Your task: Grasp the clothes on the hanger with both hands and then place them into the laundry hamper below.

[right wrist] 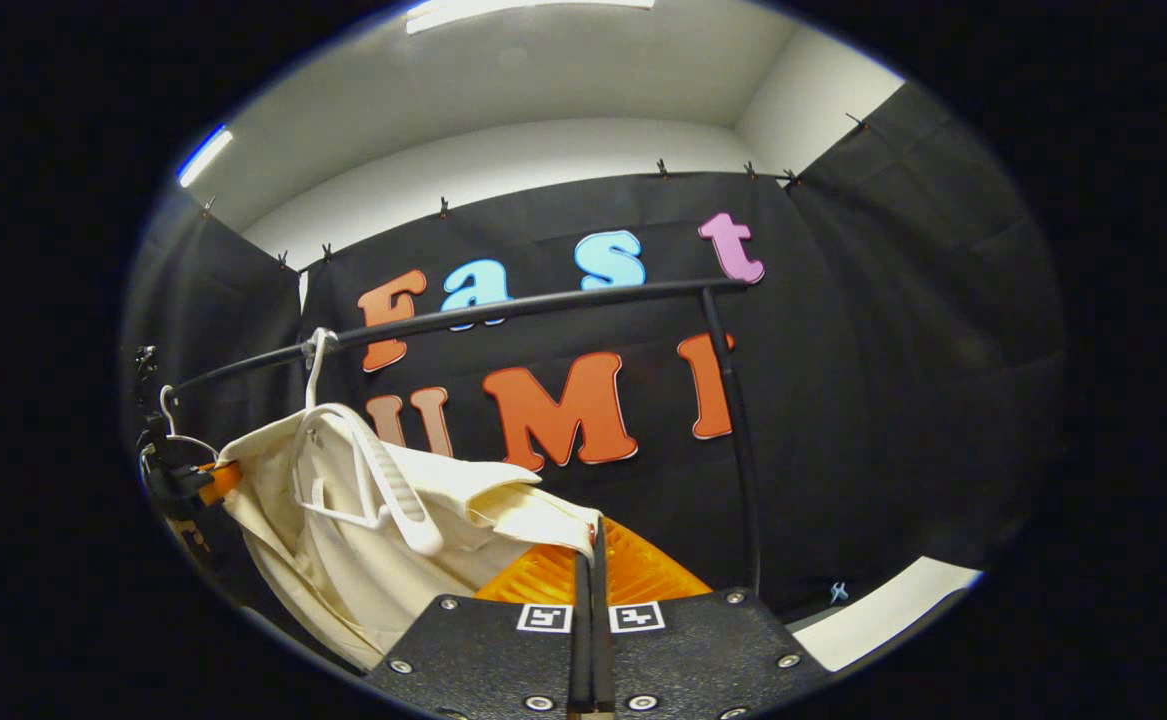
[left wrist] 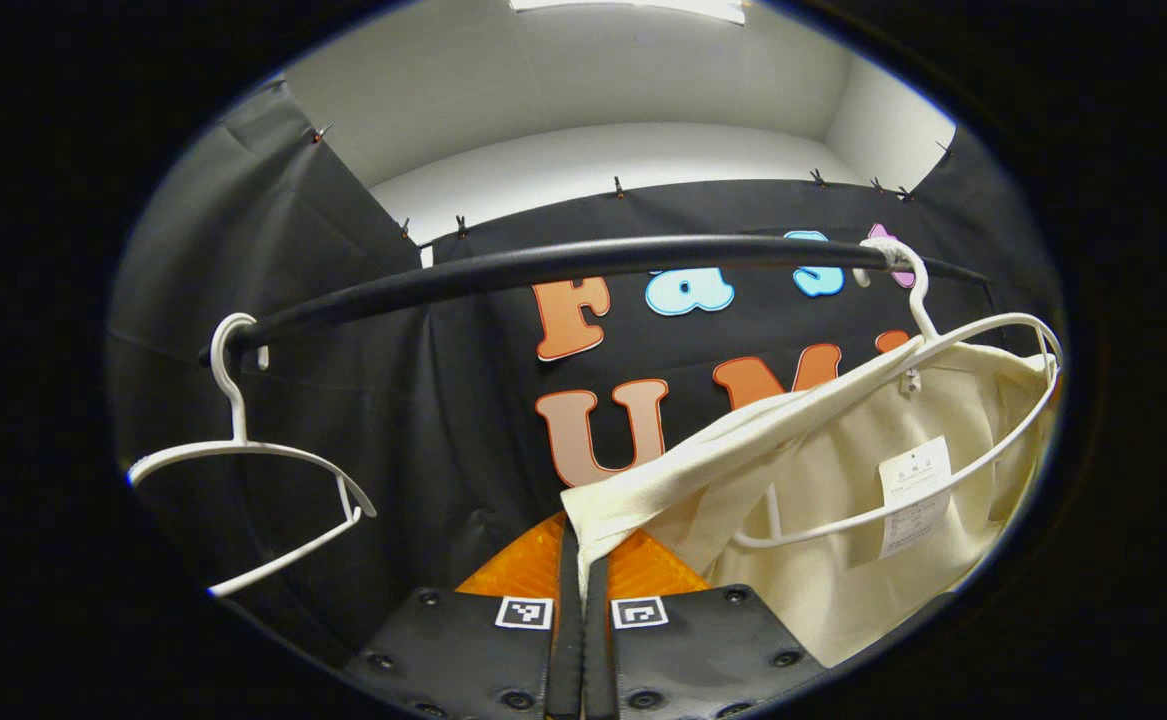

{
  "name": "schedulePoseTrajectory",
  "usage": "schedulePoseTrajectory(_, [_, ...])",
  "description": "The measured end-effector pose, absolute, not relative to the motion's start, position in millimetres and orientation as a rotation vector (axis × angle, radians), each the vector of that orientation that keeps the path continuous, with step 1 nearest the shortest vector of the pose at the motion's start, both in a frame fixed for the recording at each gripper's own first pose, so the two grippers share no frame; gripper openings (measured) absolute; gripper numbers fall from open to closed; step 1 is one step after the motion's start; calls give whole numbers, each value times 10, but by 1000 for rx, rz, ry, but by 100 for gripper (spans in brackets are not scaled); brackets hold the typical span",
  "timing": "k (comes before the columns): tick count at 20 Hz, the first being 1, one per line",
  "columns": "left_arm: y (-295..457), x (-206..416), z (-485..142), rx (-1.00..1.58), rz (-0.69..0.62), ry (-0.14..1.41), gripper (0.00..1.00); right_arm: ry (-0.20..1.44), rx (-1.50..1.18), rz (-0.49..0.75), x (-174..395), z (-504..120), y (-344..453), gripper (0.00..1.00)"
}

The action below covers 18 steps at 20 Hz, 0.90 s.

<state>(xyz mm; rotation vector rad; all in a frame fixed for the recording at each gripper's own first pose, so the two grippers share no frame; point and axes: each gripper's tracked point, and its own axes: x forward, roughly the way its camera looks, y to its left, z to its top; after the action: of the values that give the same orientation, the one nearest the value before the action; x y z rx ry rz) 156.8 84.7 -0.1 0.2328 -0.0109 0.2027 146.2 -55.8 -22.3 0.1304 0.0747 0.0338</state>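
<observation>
My left gripper (left wrist: pixel 583 560) has its fingers pressed together on a pulled-out corner of the garment (left wrist: pixel 843 500), a cream cloth that stretches up and to the right from the tips. The garment hangs on a white hanger (left wrist: pixel 943 400) hooked over the black rail (left wrist: pixel 583 262) near its right end. A paper tag (left wrist: pixel 913 495) shows on the cloth inside the hanger's loop. A second white hanger (left wrist: pixel 243 470), bare, hangs at the rail's left end.

In the right gripper view, my right gripper (right wrist: pixel 591 560) is likewise closed, its fingers nipping a folded edge of the garment (right wrist: pixel 343 530), which sags down and to the left from the tips. The hanger (right wrist: pixel 373 470) sits tilted inside the cloth, its hook over the rail (right wrist: pixel 543 305). A black upright post (right wrist: pixel 733 430) drops from the rail's right end. At the far left edge I can make out the other gripper (right wrist: pixel 178 485) against the cloth. I cannot see the hamper from either camera.
</observation>
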Motion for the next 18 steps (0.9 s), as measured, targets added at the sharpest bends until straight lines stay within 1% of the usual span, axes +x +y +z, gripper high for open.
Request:
schedulePoseTrajectory(4, [1010,1683,-294,209,224,37,7,135,180,72,1534,-667,-434,0])
schedulePoseTrajectory(6, [1035,1699,-512,165,206,76,7,170,209,74,1552,-917,-398,0])
schedulePoseTrajectory(8, [1012,1677,-672,164,199,99,8,172,205,81,1533,-1074,-342,0])
schedulePoseTrajectory(10, [1089,1641,-752,241,225,89,6,182,185,70,1503,-1242,-331,0])
schedulePoseTrajectory(11, [1147,1594,-836,262,246,95,8,192,176,61,1478,-1342,-340,0])
schedulePoseTrajectory(13, [1302,1487,-1168,245,284,151,7,220,150,23,1423,-1568,-406,0])
schedulePoseTrajectory(14, [1361,1433,-1373,211,283,194,7,233,124,-1,1394,-1669,-481,0])
schedulePoseTrajectory(15, [1321,1396,-1547,185,257,228,9,253,122,9,1364,-1792,-452,0])
schedulePoseTrajectory(18, [1299,1194,-1898,253,253,271,7,306,106,-17,1398,-2173,-374,0])
